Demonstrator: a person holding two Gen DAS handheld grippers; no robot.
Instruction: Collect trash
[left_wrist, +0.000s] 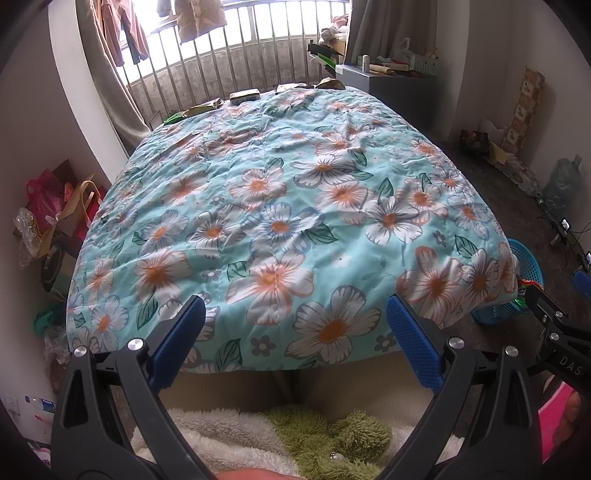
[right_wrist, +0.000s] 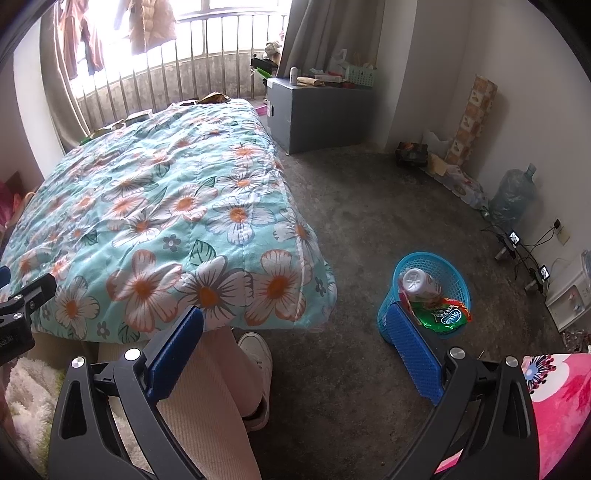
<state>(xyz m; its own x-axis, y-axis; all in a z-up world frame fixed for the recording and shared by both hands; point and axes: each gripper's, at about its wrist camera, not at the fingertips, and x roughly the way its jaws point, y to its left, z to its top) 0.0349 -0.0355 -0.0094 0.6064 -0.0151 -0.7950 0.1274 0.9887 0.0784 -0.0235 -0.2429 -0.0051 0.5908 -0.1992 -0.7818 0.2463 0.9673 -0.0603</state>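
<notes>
Several snack wrappers lie along the far edge of the floral quilt: a dark packet (left_wrist: 243, 96), a yellow-green wrapper (left_wrist: 205, 108) and a brown one (left_wrist: 330, 83). In the right wrist view two of these wrappers (right_wrist: 214, 98) (right_wrist: 135, 117) show at the bed's far end. A blue mesh basket (right_wrist: 428, 255) stands on the floor right of the bed, holding a can (right_wrist: 417, 282) and a green snack bag (right_wrist: 445, 314). My left gripper (left_wrist: 295, 306) hangs open over the quilt's near edge, holding nothing. My right gripper (right_wrist: 295, 314) is open and empty, its right finger just in front of the basket.
The quilt (left_wrist: 280, 206) covers the whole bed. A person's leg and white shoe (right_wrist: 258, 350) are beside the bed's near corner. A grey cabinet (right_wrist: 314, 110) stands at the back, a water jug (right_wrist: 513, 195) and cables along the right wall. Bags (left_wrist: 55, 206) pile left of the bed.
</notes>
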